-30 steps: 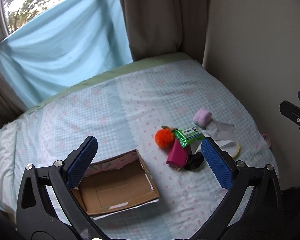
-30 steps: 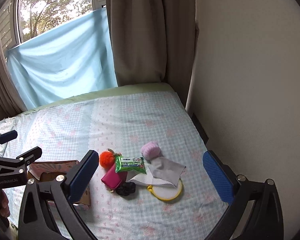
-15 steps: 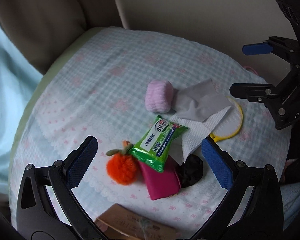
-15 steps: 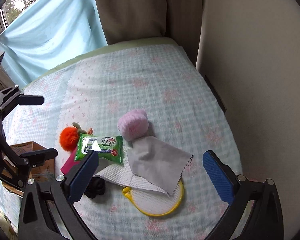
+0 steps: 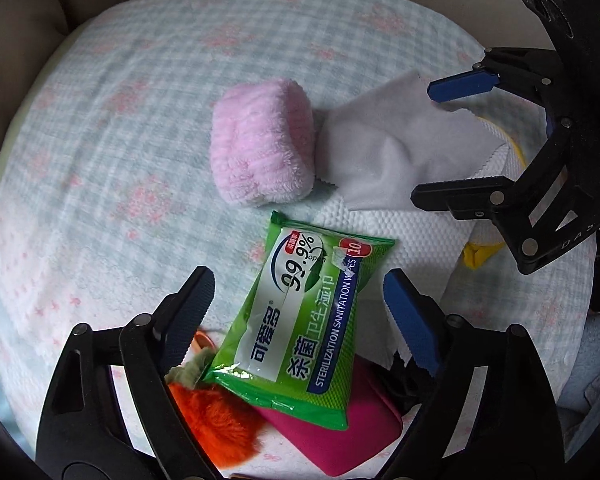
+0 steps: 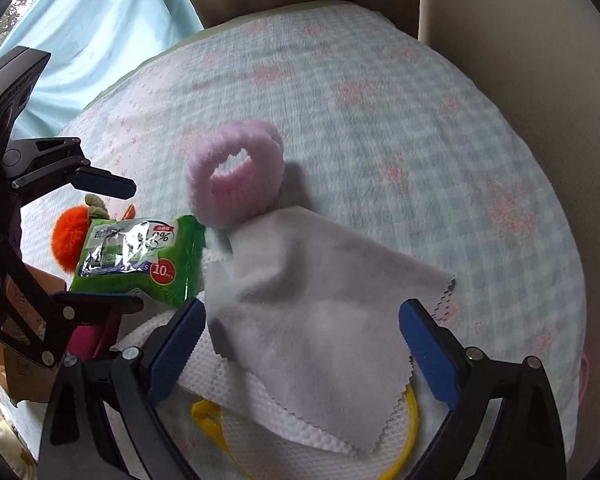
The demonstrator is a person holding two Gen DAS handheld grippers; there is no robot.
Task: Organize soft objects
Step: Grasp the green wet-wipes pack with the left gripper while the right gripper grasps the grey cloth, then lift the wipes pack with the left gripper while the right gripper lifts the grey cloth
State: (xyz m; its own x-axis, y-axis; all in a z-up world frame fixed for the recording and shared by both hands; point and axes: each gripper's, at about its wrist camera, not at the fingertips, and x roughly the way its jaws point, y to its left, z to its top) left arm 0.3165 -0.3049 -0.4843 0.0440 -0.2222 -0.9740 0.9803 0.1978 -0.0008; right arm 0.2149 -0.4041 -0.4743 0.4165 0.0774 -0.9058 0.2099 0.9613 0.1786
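Observation:
A green wipes pack (image 5: 300,312) lies on a magenta pouch (image 5: 360,428) and an orange pom-pom (image 5: 216,420). My left gripper (image 5: 300,300) points down over the pack, which sits between its closing jaws; the pads are not pressing on it. A pink fluffy ring (image 6: 236,176) rests beside a grey cloth (image 6: 320,300), which lies on white paper towel (image 6: 228,372) and a yellow hoop (image 6: 410,420). My right gripper (image 6: 300,320) hangs over the grey cloth, its jaws closing on either side without gripping. Something black (image 5: 408,376) is partly hidden.
Everything lies on a bed with a pale checked sheet (image 6: 420,140). A cardboard box (image 6: 24,376) stands at the left edge of the right wrist view. A beige wall (image 6: 520,20) and curtains border the bed behind. The two grippers hang close together.
Both grippers have dropped steeply toward the pile, so the objects look much larger. The left gripper has rolled and swung from the box to the wipes pack. Both pairs of jaws stand narrower.

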